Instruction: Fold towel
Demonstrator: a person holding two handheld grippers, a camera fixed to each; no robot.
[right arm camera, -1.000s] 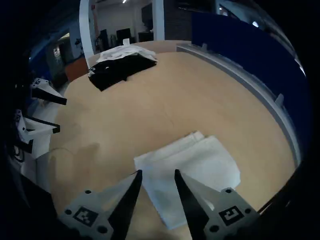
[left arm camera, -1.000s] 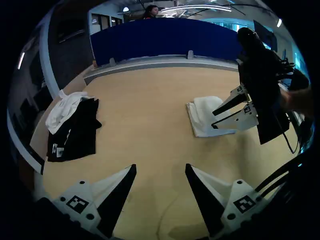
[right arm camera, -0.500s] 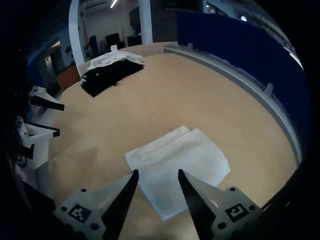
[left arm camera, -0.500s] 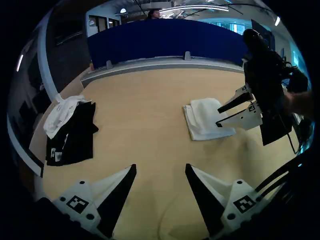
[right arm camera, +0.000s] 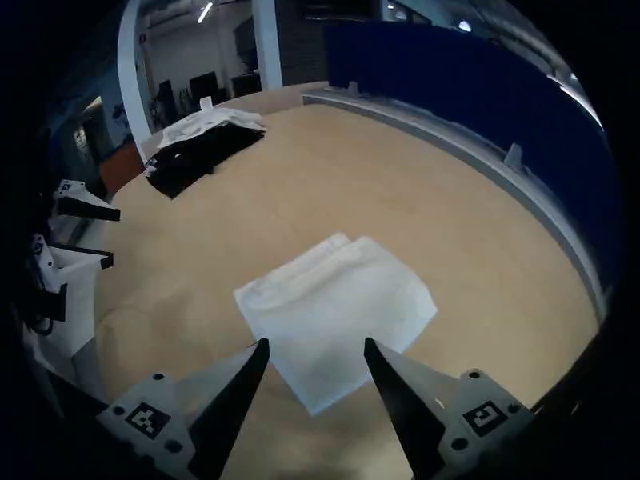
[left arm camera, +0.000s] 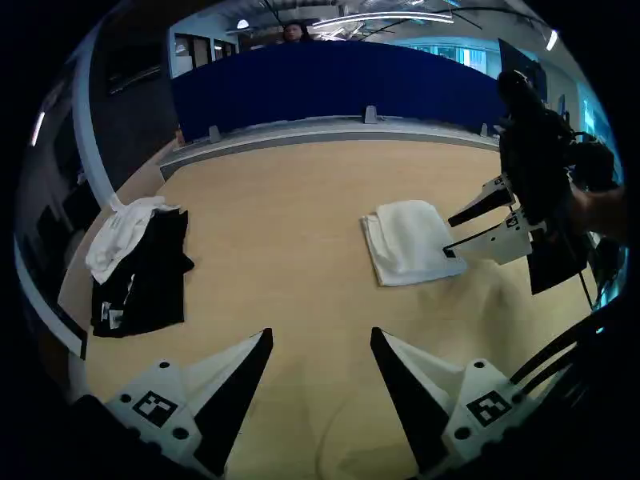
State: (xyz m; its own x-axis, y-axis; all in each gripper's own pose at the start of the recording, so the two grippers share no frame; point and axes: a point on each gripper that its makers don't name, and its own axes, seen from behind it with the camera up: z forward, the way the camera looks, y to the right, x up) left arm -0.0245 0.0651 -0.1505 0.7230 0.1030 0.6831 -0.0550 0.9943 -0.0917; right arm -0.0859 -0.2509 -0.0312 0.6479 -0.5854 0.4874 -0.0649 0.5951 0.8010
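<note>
A: What is nearest in the left gripper view?

B: The left claw [left arm camera: 320, 330], at the bottom. Its two fingers stand wide apart and hold nothing. Between them I see the pale wood of the worktop [left arm camera: 272, 240].

A: And the other one?

B: In the right gripper view the right claw [right arm camera: 316, 342] is wide too, and it is empty. Its tips are over the near edge of the towel [right arm camera: 336, 308]. I cannot tell if they touch the cloth.

A: Where exactly is the towel?

B: It lies flat on the worktop, white and folded into a small rectangle. Its layered edges show on the far left side in the right gripper view. In the left gripper view it is to the right of the middle. There the right claw has its tips at the towel's right edge, and a hand [left arm camera: 596, 212] holds that claw at the far right.

A: What is farther away?

B: On the left side of the worktop, well apart from the towel, there is a pile of black clothes [left arm camera: 148, 272]. A white garment [left arm camera: 120, 232] lies over its far end. Along the far edge of the worktop stands a blue partition [left arm camera: 336, 80]. Behind it is a person [left arm camera: 294, 32], too small to tell more.
</note>
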